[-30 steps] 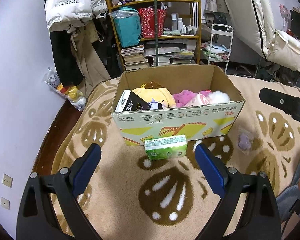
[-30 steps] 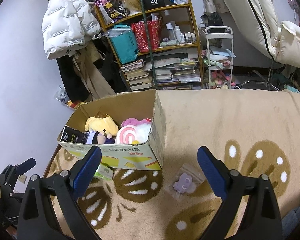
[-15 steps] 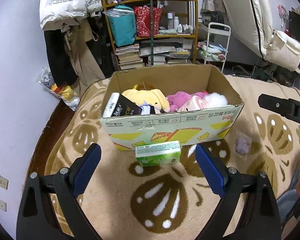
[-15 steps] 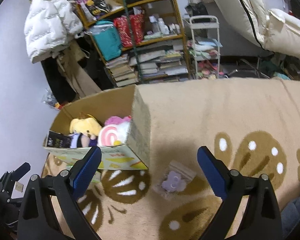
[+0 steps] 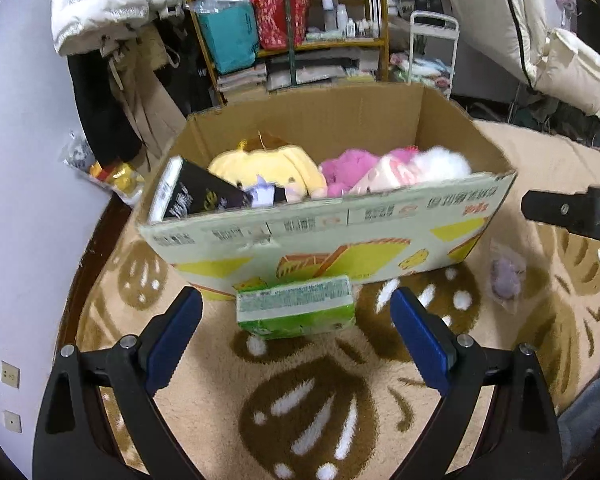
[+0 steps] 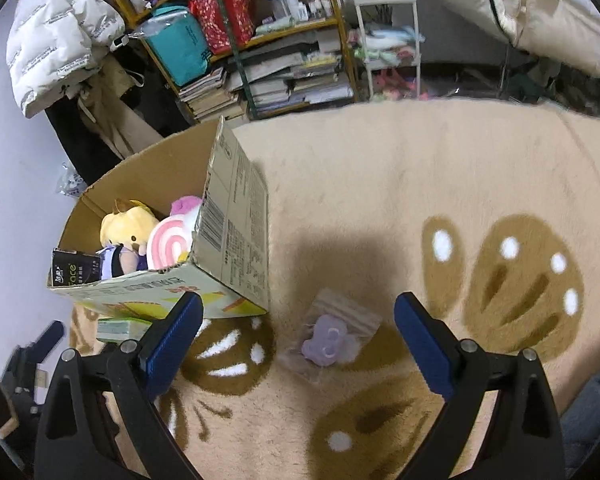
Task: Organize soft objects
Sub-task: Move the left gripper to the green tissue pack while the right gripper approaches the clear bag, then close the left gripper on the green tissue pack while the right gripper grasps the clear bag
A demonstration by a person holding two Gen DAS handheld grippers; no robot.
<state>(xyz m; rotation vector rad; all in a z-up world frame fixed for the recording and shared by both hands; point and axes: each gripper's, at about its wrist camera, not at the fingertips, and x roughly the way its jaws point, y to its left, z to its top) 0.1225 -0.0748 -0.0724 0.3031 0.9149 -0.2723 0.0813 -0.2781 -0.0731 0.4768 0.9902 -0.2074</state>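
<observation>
A: Left wrist shows the left gripper (image 5: 296, 320) spread wide and empty, green tissue pack (image 5: 296, 307) just before it, touching the cardboard box (image 5: 380, 236)

B: Soft, light; pinch its short ends. Right gripper (image 6: 298, 330) likewise empty, wide, over the bagged purple plush (image 6: 327, 341) (slippery film)

A: Box already holds yellow plush (image 5: 268, 166), pink plush (image 5: 346, 170), black pack (image 5: 198, 198)

L wrist view: green tissue pack (image 5: 296, 312) sits mid-frame, touching cardboard box (image 5: 324, 236) front wall behind it; bare rug (image 5: 204, 400) lower frame, both sides of pack. R wrist view: bagged purple toy (image 6: 328, 338) centre, rug free all round; box corner blocks upper left.
</observation>
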